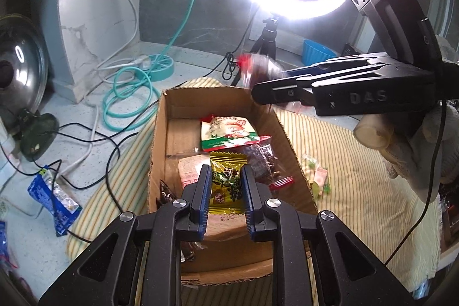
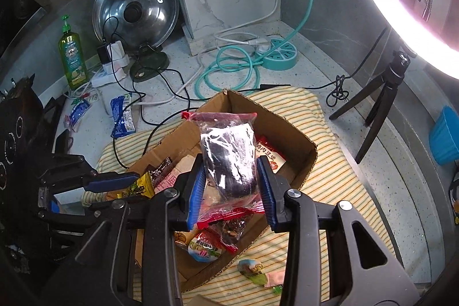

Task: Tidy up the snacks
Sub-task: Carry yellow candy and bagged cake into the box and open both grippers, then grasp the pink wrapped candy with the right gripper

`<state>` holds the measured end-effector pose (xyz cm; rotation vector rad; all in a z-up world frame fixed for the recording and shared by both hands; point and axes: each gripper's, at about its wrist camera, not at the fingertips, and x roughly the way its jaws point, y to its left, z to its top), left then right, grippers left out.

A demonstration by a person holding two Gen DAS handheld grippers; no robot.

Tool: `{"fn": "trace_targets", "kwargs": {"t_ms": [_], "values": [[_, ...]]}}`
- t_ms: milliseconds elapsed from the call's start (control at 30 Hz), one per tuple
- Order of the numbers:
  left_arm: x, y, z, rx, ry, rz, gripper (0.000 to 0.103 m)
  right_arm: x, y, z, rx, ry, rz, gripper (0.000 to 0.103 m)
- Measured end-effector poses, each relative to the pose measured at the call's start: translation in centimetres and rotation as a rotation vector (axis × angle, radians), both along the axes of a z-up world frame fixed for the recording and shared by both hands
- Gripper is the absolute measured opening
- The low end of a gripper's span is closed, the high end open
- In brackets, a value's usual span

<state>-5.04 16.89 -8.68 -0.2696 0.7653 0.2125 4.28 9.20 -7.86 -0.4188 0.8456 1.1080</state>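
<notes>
while over box (image 1: pixel 218 105) | left gripper (image 1: pixel 224 192) pinches upright yellow packet (image 1: pixel 226 185) | right gripper (image 2: pixel 231 188) spread

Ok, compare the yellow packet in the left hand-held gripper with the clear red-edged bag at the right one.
The yellow packet is opaque printed foil; the clear bag shows its dark contents. The yellow packet is the smaller and narrower; the clear bag is longer and bulkier. The left hand-held gripper pinches the yellow packet in narrow jaws; the right hand-held gripper stands wider around the clear bag. Both hang above the cardboard box.
</notes>
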Motion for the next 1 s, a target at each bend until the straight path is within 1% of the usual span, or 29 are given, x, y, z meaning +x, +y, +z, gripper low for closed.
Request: {"fn": "trace_targets", "kwargs": {"t_ms": [33, 67, 100, 133, 167, 333, 600, 800, 900, 1000], "values": [[0.0, 0.0, 0.1, 0.002, 0.004, 0.003, 0.025, -0.1, 0.0, 0.2, 0.009, -0.006, -0.005, 0.075], [0.0, 0.0, 0.1, 0.006, 0.003, 0.008, 0.03, -0.1, -0.2, 0.5, 0.028, -0.015, -0.012, 0.08], [0.0, 0.0, 0.2, 0.014, 0.003, 0.016, 0.042, -0.1, -0.3, 0.8, 0.039, -0.014, -0.013, 0.083], [0.0, 0.0, 0.3, 0.019, 0.005, 0.027, 0.052, 0.0, -0.3, 0.9, 0.046, -0.004, -0.011, 0.083], [-0.1, 0.1, 0.4, 0.021, 0.003, 0.04, 0.052, 0.0, -0.4, 1.1, 0.048, 0.003, -0.012, 0.083], [-0.1, -0.2, 0.7, 0.021, -0.004, 0.044, 0.052, 0.3, -1.4, 1.1, 0.044, -0.002, -0.022, 0.083], [0.1, -1.1, 0.8, 0.011, -0.011, 0.047, 0.052, 1.8, -4.7, 0.7, 0.046, 0.021, -0.064, 0.083], [0.1, -2.2, 1.0, -0.015, -0.028, 0.053, 0.052, 3.3, -8.0, 0.2, 0.053, 0.07, -0.096, 0.083], [0.0, -3.1, 0.8, -0.03, -0.033, 0.057, 0.052, 4.2, -9.6, -0.7, 0.028, 0.084, -0.113, 0.083], [-0.3, -4.1, 0.8, -0.034, -0.037, 0.061, 0.052, 5.3, -11.0, -1.9, 0.014, 0.134, -0.118, 0.083]]}}
